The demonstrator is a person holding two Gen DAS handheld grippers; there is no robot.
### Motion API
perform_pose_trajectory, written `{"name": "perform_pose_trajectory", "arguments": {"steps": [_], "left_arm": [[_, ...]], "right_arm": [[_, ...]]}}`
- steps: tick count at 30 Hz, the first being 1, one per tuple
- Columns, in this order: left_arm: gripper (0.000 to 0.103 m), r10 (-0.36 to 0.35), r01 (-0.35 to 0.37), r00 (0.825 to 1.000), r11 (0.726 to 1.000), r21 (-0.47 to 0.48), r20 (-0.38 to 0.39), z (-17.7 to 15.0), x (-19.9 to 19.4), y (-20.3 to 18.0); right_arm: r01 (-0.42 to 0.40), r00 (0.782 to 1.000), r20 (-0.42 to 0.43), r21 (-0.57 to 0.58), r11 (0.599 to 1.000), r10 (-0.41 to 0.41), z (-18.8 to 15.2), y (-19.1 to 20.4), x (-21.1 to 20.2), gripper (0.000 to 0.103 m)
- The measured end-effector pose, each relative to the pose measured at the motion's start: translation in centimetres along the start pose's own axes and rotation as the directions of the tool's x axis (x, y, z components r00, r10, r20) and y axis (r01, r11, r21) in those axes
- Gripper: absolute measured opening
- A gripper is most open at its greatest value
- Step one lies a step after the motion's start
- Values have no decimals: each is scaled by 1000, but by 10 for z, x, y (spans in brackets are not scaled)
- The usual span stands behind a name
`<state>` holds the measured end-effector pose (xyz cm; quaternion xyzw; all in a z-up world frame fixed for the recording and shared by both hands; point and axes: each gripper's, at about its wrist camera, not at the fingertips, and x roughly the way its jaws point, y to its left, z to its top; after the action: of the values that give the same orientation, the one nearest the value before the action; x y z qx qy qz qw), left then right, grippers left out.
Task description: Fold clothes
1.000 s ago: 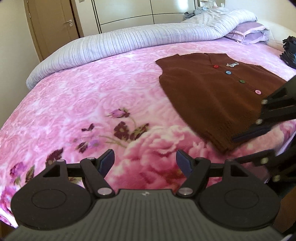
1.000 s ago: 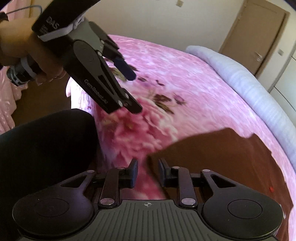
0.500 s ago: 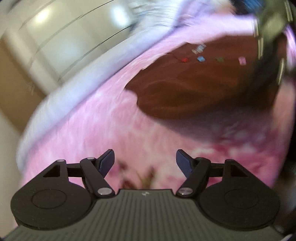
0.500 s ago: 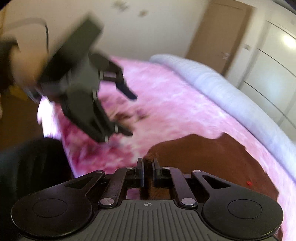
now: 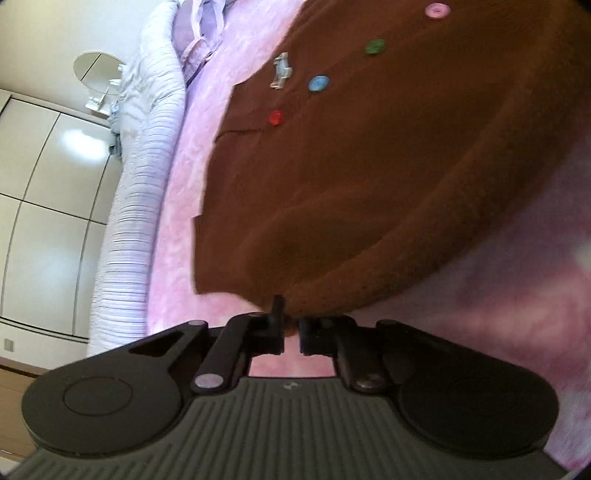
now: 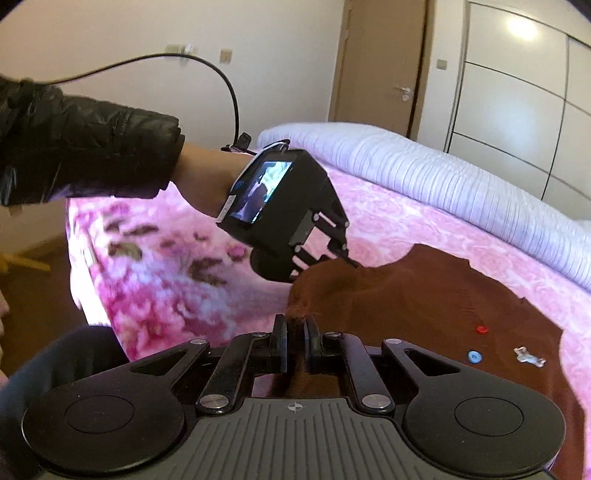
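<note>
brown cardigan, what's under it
The brown cardigan lies on the pink flowered blanket, with both claws pinching its near hem. Whatever else sits beneath the knit is covered and cannot be seen.

a bed covered by a pink floral blanket (image 6: 192, 258) was seen filling most of the room. a pale lilac ribbed duvet (image 6: 443, 177) was rolled along its far edge, and a lilac pillow (image 5: 199, 44) was laid at one end. a brown wooden door (image 6: 384, 66) with a metal handle was set in a cream wall (image 6: 184, 29), beside glossy white wardrobe panels (image 6: 517, 92) in which a bright light was reflected. a brown floor (image 6: 33, 280) was glimpsed beside the bed.
</note>
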<state>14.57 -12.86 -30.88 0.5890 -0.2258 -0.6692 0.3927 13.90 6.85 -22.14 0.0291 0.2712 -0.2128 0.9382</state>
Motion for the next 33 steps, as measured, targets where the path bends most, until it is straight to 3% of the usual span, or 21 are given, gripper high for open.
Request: {"name": "perform_pose_trajectory", "arguments": {"steps": [3, 6, 9, 12, 14, 16, 17, 20, 23, 26, 29, 33], "left_arm": [[6, 39, -39, 999, 999, -20, -7, 29, -10, 38], [6, 84, -87, 995, 995, 58, 53, 100, -14, 69], [6, 95, -118, 986, 979, 165, 141, 186, -6, 85], [4, 96, -156, 966, 957, 245, 241, 274, 28, 70], [11, 54, -118, 969, 959, 258, 243, 320, 60, 50], [36, -7, -49, 975, 969, 243, 224, 347, 85, 29], [36, -49, 1, 974, 978, 210, 220, 351, 88, 24], [36, -134, 125, 965, 991, 53, 225, 333, 82, 25], [37, -149, 179, 965, 976, -123, 215, 285, 53, 22], [41, -151, 211, 966, 931, -299, 210, 241, 20, 14], [43, -140, 226, 967, 860, -457, 214, 204, -20, 0], [46, -126, 273, 948, 792, -546, 291, 181, -83, -38]], "right_arm": [[6, 997, 76, 113, 994, -15, -3, -25, -20, 6], [56, 980, 167, 274, 960, -105, -14, -62, -66, 6], [151, 948, 194, 426, 892, -253, -44, -97, -122, 6], [238, 917, 133, 573, 784, -376, -88, -127, -162, 6], [285, 901, 57, 670, 685, -430, -121, -148, -181, 6], [280, 908, -20, 773, 570, -419, -159, -170, -184, 7], [272, 914, -47, 809, 521, -404, -175, -177, -183, 7], [243, 923, -69, 867, 435, -378, -204, -188, -183, 7], [212, 928, -45, 881, 423, -370, -207, -191, -184, 7], [197, 928, -31, 887, 418, -372, -204, -189, -185, 7], [188, 923, -24, 899, 395, -385, -205, -184, -192, 9], [201, 915, -33, 901, 384, -402, -202, -174, -194, 9]]}}
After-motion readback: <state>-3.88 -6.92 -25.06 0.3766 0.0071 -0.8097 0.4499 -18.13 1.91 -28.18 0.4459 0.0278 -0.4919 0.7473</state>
